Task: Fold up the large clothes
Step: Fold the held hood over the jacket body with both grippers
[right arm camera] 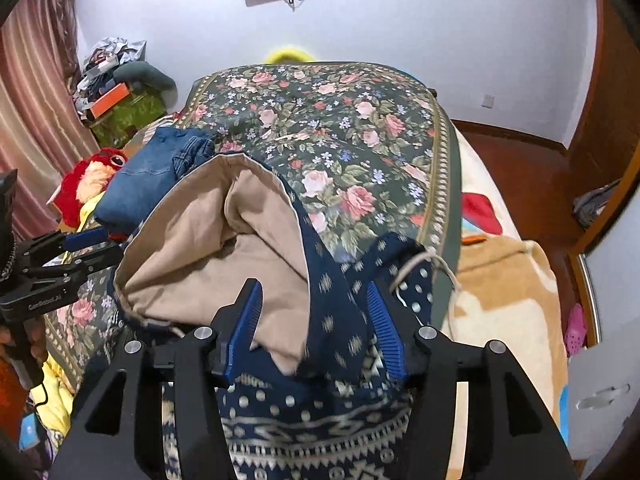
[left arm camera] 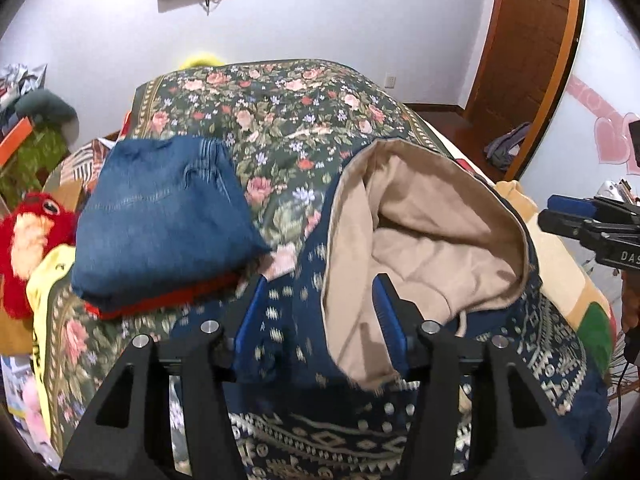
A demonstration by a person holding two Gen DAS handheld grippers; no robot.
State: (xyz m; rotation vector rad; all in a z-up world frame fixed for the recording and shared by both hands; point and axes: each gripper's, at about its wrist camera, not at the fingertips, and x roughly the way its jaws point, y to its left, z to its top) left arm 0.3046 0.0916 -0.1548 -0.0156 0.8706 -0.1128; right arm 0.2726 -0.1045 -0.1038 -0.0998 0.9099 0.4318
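Observation:
A navy patterned hoodie [left arm camera: 304,364] with a beige-lined hood [left arm camera: 420,220] lies on the floral bedspread [left arm camera: 280,120]. My left gripper [left arm camera: 318,308] stands open over the hood's left edge; loose cloth lies between its blue pads, which do not press on it. In the right wrist view the same hoodie [right arm camera: 320,420] shows its hood [right arm camera: 208,232] gaping towards the camera. My right gripper [right arm camera: 314,312] is open too, with the hood's navy right edge slack between the pads and a drawstring [right arm camera: 420,264] just beyond. Each gripper also shows from the side: right gripper [left arm camera: 560,210], left gripper [right arm camera: 92,244].
Folded jeans [left arm camera: 160,216] rest on a red garment [left arm camera: 168,298] left of the hoodie. A red plush toy [left arm camera: 28,240] sits at the bed's left edge. A tan blanket [right arm camera: 508,292] covers the bed's right side. Clutter is piled against the left wall; a wooden door stands at the right.

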